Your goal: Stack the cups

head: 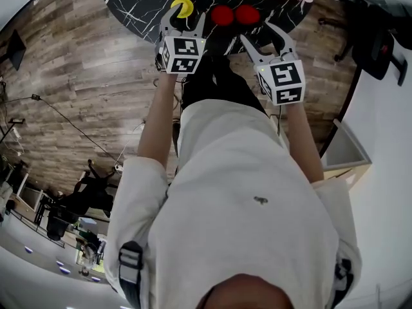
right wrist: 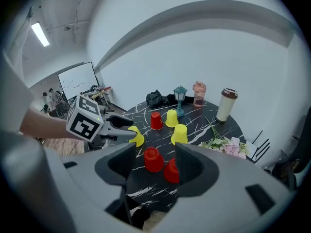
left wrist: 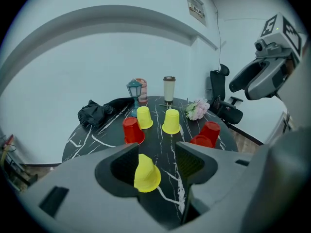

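Several upturned cups stand on a black marble table (head: pixel 141 5). The nearest yellow cup (left wrist: pixel 146 173) sits between the jaws of my left gripper (left wrist: pixel 158 164), which is open and not pressing on it; the head view shows the same cup (head: pixel 184 6) at the left gripper (head: pixel 185 18). Farther back stand a red cup (left wrist: pixel 132 130) and two yellow cups (left wrist: pixel 144 117) (left wrist: pixel 171 121). Two red cups (right wrist: pixel 153 159) (right wrist: pixel 171 170) stand close together ahead of my open right gripper (right wrist: pixel 153 161), which hangs at the table's near edge (head: pixel 261 34). Nothing is held.
At the table's far side stand a small teal lantern (right wrist: pixel 180 98), a pink bottle (right wrist: pixel 198 93), a lidded coffee cup (right wrist: pixel 225 104), a black cloth bundle (left wrist: pixel 95 113) and pink flowers (right wrist: pixel 221 142). An office chair (left wrist: pixel 223 106) stands right of the table. The floor is wood.
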The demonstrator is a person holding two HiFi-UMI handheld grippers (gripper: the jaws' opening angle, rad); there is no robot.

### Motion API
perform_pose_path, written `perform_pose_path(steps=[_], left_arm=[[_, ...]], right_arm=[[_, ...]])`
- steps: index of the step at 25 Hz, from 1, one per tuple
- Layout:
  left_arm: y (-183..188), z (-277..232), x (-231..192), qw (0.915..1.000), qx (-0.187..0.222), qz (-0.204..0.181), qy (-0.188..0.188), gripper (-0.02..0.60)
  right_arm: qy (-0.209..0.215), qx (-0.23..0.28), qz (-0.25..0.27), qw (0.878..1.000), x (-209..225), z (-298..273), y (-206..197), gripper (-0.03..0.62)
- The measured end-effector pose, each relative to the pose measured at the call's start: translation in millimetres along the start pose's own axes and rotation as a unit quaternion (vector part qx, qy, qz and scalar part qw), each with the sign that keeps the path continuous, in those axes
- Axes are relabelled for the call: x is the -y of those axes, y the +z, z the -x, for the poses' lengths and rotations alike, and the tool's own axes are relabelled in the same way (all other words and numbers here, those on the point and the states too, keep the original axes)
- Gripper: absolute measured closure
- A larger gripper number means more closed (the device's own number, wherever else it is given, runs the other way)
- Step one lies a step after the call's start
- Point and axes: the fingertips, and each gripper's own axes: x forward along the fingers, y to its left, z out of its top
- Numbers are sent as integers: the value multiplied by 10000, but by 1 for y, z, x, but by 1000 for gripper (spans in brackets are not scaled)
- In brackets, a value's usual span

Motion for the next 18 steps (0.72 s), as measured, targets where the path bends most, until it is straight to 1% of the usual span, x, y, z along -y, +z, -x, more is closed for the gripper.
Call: perform_pose_path(steps=[4, 7, 14, 18], left_arm=[[-11, -1, -20, 9999, -123, -16, 100, 359], [-18, -4, -29, 9998, -188, -39, 86, 359], [-34, -16, -34, 9992, -340, -142, -156, 359], [-38, -20, -34, 9988, -355, -216, -269, 359]], right_arm=[[-29, -25, 4, 10000, -6, -6, 5, 342], [-60, -44, -5, 10000, -10, -9, 9, 342], [-148, -123, -89, 9998, -18, -17, 11, 342], [-224, -140, -152, 9995, -19, -18, 9, 342]])
